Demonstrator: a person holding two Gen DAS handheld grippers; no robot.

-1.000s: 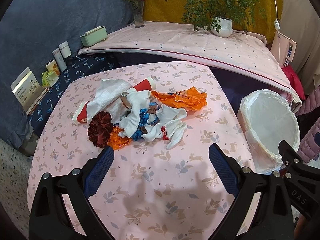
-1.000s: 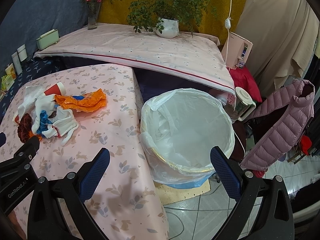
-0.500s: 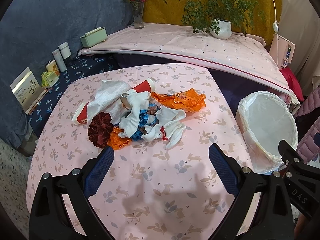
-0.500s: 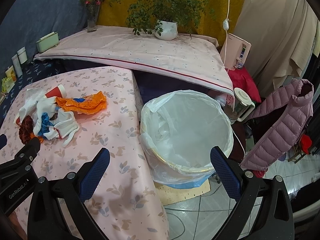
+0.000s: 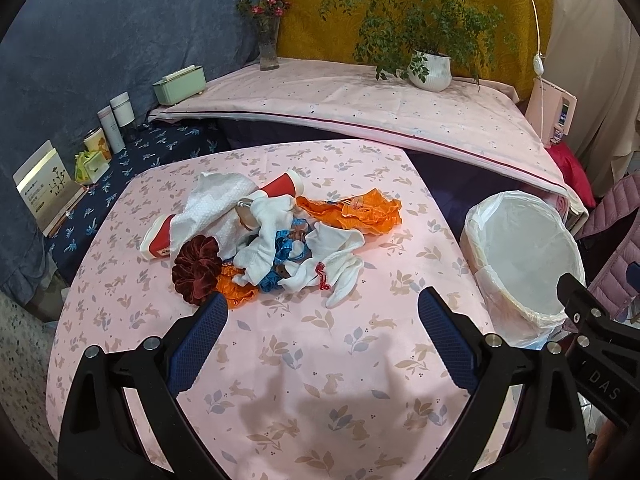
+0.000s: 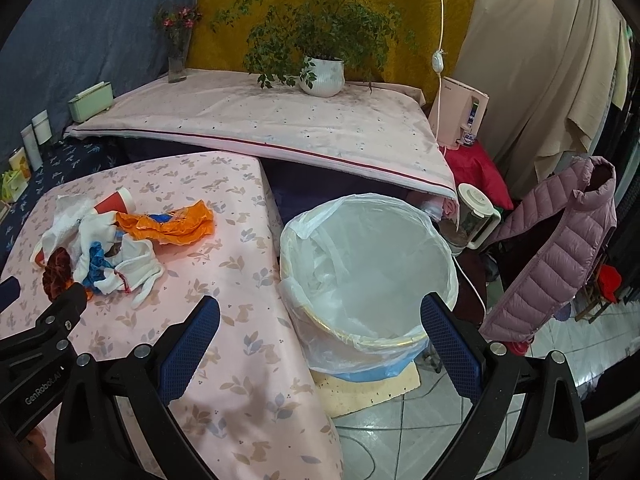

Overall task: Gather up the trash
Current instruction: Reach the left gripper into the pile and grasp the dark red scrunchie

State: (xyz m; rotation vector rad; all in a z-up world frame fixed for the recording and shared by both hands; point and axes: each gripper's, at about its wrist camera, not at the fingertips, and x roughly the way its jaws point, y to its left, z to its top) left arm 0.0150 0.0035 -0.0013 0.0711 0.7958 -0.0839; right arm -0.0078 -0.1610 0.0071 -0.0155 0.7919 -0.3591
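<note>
A heap of trash (image 5: 276, 240) lies in the middle of the pink floral table (image 5: 304, 360): white tissues, two red paper cups (image 5: 158, 236), an orange wrapper (image 5: 356, 214), blue scraps and a dark red scrunchie (image 5: 198, 270). My left gripper (image 5: 322, 320) hovers open just short of the heap, nothing between its fingers. To the table's right stands a bin with a white liner (image 6: 368, 272). My right gripper (image 6: 320, 324) is open above the bin's near rim and holds nothing. The heap (image 6: 116, 248) also shows at the left of the right wrist view.
A higher pink-covered surface (image 5: 360, 104) behind carries a potted plant (image 5: 430, 68), a flower vase (image 5: 268, 46) and a green box (image 5: 180, 86). Bottles and cartons (image 5: 108, 132) stand at the far left. A pink puffer jacket (image 6: 560, 248) hangs right of the bin, a blender jug (image 6: 474, 216) behind it.
Both grippers have shifted slightly, so the table and bin sit a little differently in each view. Both stay open and the trash heap has not moved.
</note>
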